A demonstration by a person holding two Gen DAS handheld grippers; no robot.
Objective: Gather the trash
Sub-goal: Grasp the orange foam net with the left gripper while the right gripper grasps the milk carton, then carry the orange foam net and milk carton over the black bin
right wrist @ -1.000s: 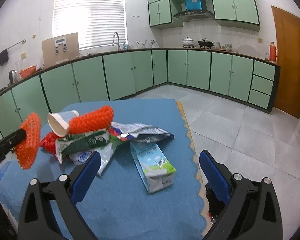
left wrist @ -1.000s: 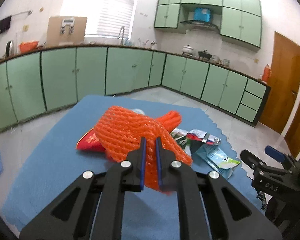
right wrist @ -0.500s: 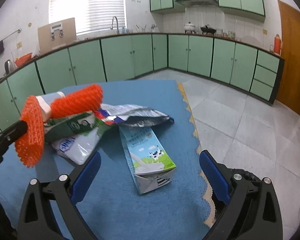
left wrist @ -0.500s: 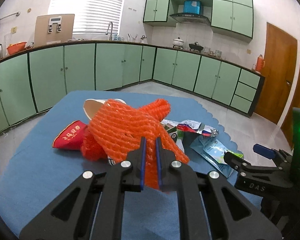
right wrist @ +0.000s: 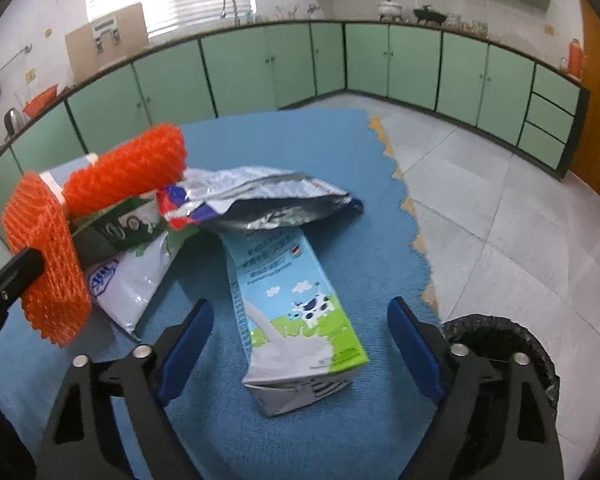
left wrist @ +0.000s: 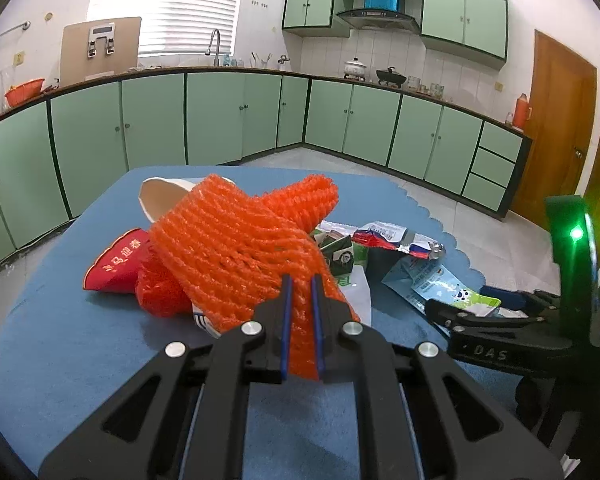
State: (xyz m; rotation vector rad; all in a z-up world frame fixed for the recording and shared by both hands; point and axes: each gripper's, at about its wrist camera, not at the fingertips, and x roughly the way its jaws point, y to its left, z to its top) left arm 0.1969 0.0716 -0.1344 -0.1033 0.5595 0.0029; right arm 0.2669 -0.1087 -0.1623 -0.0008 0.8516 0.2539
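Note:
My left gripper is shut on an orange foam net, held just above the blue table mat; the same orange foam net shows at the left of the right wrist view. Behind it lie a paper cup, a red packet and a second orange net. My right gripper straddles a blue-and-green milk carton lying on the mat. Its jaws are closing, and the pads stand clear of the carton's sides.
A silver foil bag, a green carton and a white pouch lie in a heap behind the milk carton. A black-lined bin stands on the floor by the mat's right edge. Green cabinets ring the room.
Both grippers have sunk toward the mat. My right gripper came down over the milk carton and its jaws have narrowed a little. The orange net stays pinched in my left gripper.

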